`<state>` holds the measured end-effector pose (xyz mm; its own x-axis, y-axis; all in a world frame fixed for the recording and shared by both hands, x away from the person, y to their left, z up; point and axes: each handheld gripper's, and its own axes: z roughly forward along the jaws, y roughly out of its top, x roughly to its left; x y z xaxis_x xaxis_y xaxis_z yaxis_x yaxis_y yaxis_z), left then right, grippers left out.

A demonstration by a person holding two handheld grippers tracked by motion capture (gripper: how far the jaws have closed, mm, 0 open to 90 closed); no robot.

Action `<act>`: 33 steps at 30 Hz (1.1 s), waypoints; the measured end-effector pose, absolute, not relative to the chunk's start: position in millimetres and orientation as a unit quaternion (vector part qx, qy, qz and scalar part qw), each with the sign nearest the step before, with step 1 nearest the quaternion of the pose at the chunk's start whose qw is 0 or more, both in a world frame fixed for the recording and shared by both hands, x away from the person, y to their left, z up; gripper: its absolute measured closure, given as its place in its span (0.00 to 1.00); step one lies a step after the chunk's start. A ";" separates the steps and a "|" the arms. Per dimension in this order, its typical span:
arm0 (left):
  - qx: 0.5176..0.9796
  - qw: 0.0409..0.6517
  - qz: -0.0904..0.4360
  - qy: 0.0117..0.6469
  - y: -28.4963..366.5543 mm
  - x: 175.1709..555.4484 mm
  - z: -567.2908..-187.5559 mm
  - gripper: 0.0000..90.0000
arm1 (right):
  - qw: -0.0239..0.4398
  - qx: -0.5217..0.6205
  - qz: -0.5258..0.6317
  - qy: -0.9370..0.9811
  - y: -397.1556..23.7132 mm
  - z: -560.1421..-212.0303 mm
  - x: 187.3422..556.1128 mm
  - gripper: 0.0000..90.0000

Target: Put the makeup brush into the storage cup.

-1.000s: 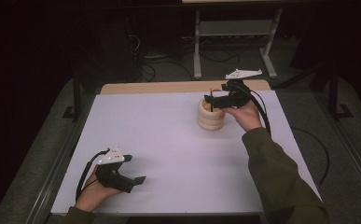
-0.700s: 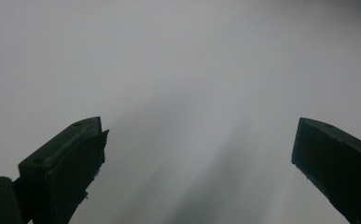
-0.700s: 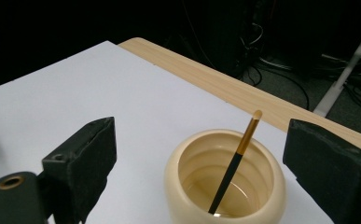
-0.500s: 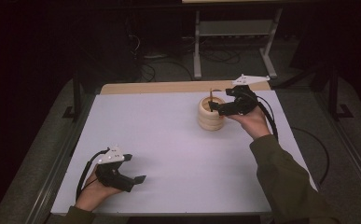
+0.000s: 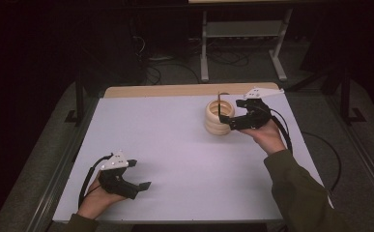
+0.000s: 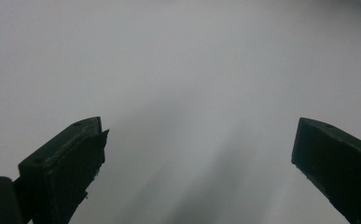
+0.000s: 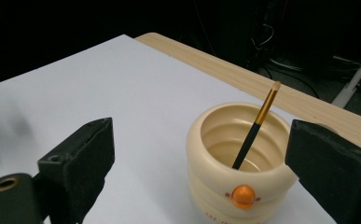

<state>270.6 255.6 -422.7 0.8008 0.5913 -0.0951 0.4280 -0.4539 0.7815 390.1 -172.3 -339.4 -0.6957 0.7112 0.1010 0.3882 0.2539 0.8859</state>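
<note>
Left gripper (image 5: 137,175), held low at the near left corner of the bench (image 5: 175,145), far to the left of the cream pot (image 5: 219,118); its jaws stand wide apart with nothing between them, and the left gripper view gives bare white surface beyond them. Cream pot, ribbed and round, standing upright toward the far right part of the bench, with an orange knob (image 7: 243,196) on its near wall. Pencil (image 7: 255,126), dark-shafted with an orange upper end, leaning inside the pot against its rim. Right gripper (image 5: 227,121), just right of the pot, jaws spread on either side of it and gripping nothing. The pencil is judged light, stiff and thin, likely to slip or pivot; hold is best taken on the exposed upper shaft. Its lower tip is hidden inside the pot, and lettering below the knob is cut off.
</note>
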 end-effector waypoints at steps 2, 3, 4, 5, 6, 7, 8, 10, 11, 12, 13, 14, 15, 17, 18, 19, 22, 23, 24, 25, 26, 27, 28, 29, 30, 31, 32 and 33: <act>0.847 0.427 0.095 0.303 255.2 270.6 -423.4 0.02 | 0.158 0.352 0.497 0.777 -173.1 -341.9 386.8 0.08; 0.848 0.426 0.095 0.302 255.2 270.7 -423.3 0.02 | 0.155 0.353 0.497 0.777 -173.0 -343.0 384.9 0.08; 0.848 0.427 0.095 0.301 255.1 270.7 -423.3 0.02 | 0.156 0.351 0.496 0.779 -173.4 -344.3 383.3 0.08; 0.847 0.427 0.095 0.302 255.0 270.6 -423.4 0.02 | 0.156 0.351 0.497 0.778 -173.4 -345.6 382.0 0.08; 0.847 0.427 0.095 0.302 255.1 270.6 -423.4 0.02 | 0.155 0.350 0.497 0.779 -173.7 -346.5 380.8 0.08; 0.846 0.427 0.095 0.303 255.3 270.5 -423.5 0.02 | 0.153 0.349 0.497 0.779 -174.0 -347.8 379.5 0.08; 0.846 0.429 0.095 0.302 255.7 270.6 -423.6 0.02 | 0.155 0.348 0.498 0.779 -174.5 -349.7 377.9 0.08; 0.846 0.430 0.094 0.301 256.3 270.8 -423.2 0.02 | 0.154 0.348 0.498 0.780 -175.0 -352.3 374.8 0.08; 0.846 0.430 0.094 0.302 256.5 270.7 -422.9 0.02 | 0.154 0.348 0.496 0.780 -175.2 -353.7 373.3 0.08; 0.846 0.430 0.094 0.301 256.6 270.7 -422.6 0.02 | 0.155 0.347 0.496 0.781 -175.6 -355.1 372.0 0.08; 0.846 0.431 0.095 0.300 256.6 270.8 -422.4 0.02 | 0.152 0.349 0.496 0.781 -175.7 -356.2 369.9 0.08; 0.845 0.430 0.094 0.302 256.5 270.7 -422.2 0.02 | 0.154 0.345 0.497 0.781 -176.3 -357.8 368.6 0.08; 0.845 0.432 0.094 0.302 256.3 270.8 -422.0 0.02 | 0.152 0.348 0.497 0.781 -176.4 -359.1 366.5 0.08; 0.845 0.431 0.094 0.303 256.2 270.9 -422.1 0.02 | 0.156 0.345 0.494 0.783 -177.4 -362.4 362.7 0.08; 0.845 0.431 0.093 0.304 256.2 270.9 -422.5 0.02 | 0.155 0.346 0.494 0.783 -177.7 -363.7 361.3 0.08; 0.845 0.430 0.093 0.304 256.3 271.0 -422.7 0.02 | 0.156 0.345 0.494 0.783 -178.4 -365.5 359.0 0.08; 0.845 0.431 0.094 0.304 256.8 271.7 -423.0 0.02 | 0.152 0.346 0.494 0.783 -181.4 -371.0 352.0 0.08; 0.844 0.431 0.094 0.305 256.8 271.3 -422.8 0.02 | 0.155 0.343 0.494 0.784 -182.5 -372.9 349.7 0.08; 0.844 0.431 0.093 0.305 256.7 271.0 -422.8 0.02 | 0.153 0.344 0.495 0.783 -183.5 -374.6 347.1 0.08; 0.844 0.431 0.094 0.305 256.7 270.9 -422.6 0.02 | 0.152 0.343 0.496 0.783 -184.6 -376.5 344.9 0.08; 0.844 0.431 0.094 0.305 256.8 270.9 -422.6 0.02 | 0.151 0.345 0.492 0.785 -185.2 -377.6 343.4 0.08; 0.844 0.431 0.094 0.305 256.8 271.0 -422.6 0.02 | 0.151 0.343 0.490 0.787 -186.0 -379.2 341.2 0.07; 0.844 0.431 0.094 0.304 256.8 271.0 -422.5 0.02 | 0.151 0.342 0.492 0.786 -186.8 -380.1 339.4 0.07; 0.844 0.431 0.094 0.304 256.8 271.0 -422.5 0.02 | 0.149 0.344 0.494 0.785 -187.9 -381.4 337.1 0.07; 0.844 0.431 0.094 0.304 256.8 271.0 -422.6 0.02 | 0.147 0.344 0.494 0.785 -188.6 -382.2 335.5 0.07; 0.844 0.431 0.094 0.305 256.7 271.0 -422.7 0.02 | 0.145 0.343 0.495 0.785 -189.5 -383.6 333.5 0.07; 0.844 0.431 0.094 0.304 256.8 271.1 -422.8 0.02 | 0.144 0.344 0.490 0.788 -189.8 -383.9 332.1 0.07; 0.844 0.431 0.094 0.305 256.9 271.0 -422.9 0.02 | 0.144 0.343 0.488 0.790 -190.0 -384.1 330.7 0.07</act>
